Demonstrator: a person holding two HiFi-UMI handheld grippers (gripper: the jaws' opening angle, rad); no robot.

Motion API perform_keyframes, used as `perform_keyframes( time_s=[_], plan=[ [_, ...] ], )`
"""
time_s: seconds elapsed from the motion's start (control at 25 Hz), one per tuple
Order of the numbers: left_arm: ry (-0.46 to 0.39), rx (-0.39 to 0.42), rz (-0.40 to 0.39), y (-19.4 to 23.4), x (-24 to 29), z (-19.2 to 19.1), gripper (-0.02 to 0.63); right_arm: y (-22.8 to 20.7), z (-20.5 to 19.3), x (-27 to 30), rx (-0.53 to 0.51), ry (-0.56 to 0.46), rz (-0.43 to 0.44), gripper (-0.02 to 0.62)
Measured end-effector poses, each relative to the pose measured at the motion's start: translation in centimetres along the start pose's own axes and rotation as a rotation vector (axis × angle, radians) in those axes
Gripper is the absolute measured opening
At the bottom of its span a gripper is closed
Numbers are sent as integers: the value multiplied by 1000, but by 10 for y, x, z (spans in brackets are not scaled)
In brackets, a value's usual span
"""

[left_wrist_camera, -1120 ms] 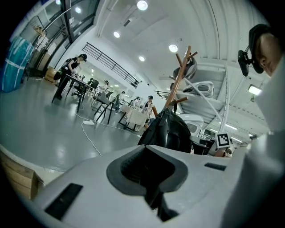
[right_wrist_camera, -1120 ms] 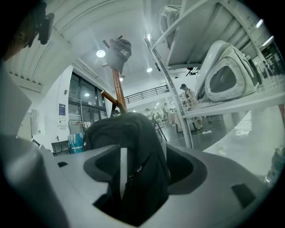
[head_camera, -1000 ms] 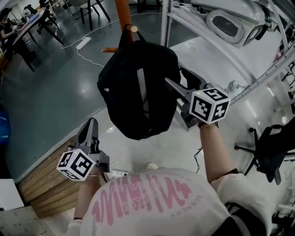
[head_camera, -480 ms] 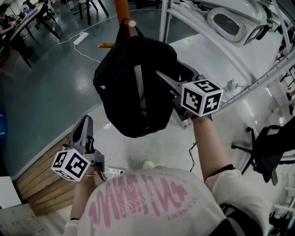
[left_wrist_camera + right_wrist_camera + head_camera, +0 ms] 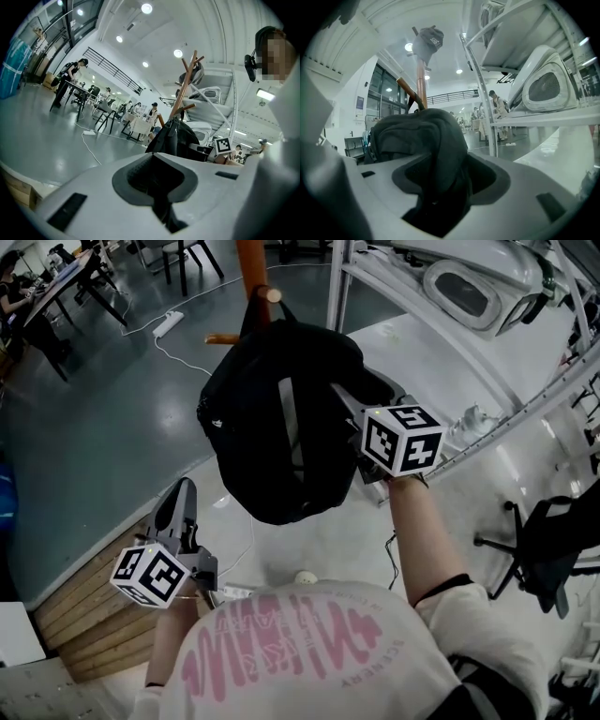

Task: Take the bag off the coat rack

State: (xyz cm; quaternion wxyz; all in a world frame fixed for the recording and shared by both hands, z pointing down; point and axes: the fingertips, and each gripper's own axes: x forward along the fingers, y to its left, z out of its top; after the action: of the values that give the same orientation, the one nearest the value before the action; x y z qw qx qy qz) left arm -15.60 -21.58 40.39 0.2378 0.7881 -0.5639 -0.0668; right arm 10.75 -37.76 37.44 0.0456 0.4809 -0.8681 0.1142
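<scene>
The right tongs (image 5: 343, 401) have just been closing and pinch a fold of the black bag (image 5: 267, 442) at its side. The left tongs (image 5: 181, 498) are pressed together with nothing in them, lower and apart from the bag. The bag hangs by its loop on a peg of the wooden coat rack (image 5: 251, 263).

On the right gripper (image 5: 343, 401), the jaws had just been closing with a fold of the bag (image 5: 272, 418) between them, their tips lost in its black cloth. Above it the coat rack (image 5: 251, 263) ran out of view. Far beyond the left gripper (image 5: 183, 495), people (image 5: 153, 110) at tables (image 5: 137, 125) were too small to tell apart.
</scene>
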Motion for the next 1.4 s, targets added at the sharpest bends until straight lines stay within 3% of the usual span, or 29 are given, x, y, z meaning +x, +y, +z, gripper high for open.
perform_keyframes(
  time_s=[0.48,0.72,1.0,1.4],
  plan=[
    [-60,23,-98,-27,7,14,3,0,-6,-4,-40,44,-69,209],
    [-89,62,-225,-55,9,19,5,-2,-10,-9,-52,59,-102,172],
    [-64,174,-321,-88,23,27,33,1,-10,-14,-50,49,-107,172],
    [-84,306,-183,-74,45,48,198,3,-11,-14,-51,56,-106,176]
  ],
)
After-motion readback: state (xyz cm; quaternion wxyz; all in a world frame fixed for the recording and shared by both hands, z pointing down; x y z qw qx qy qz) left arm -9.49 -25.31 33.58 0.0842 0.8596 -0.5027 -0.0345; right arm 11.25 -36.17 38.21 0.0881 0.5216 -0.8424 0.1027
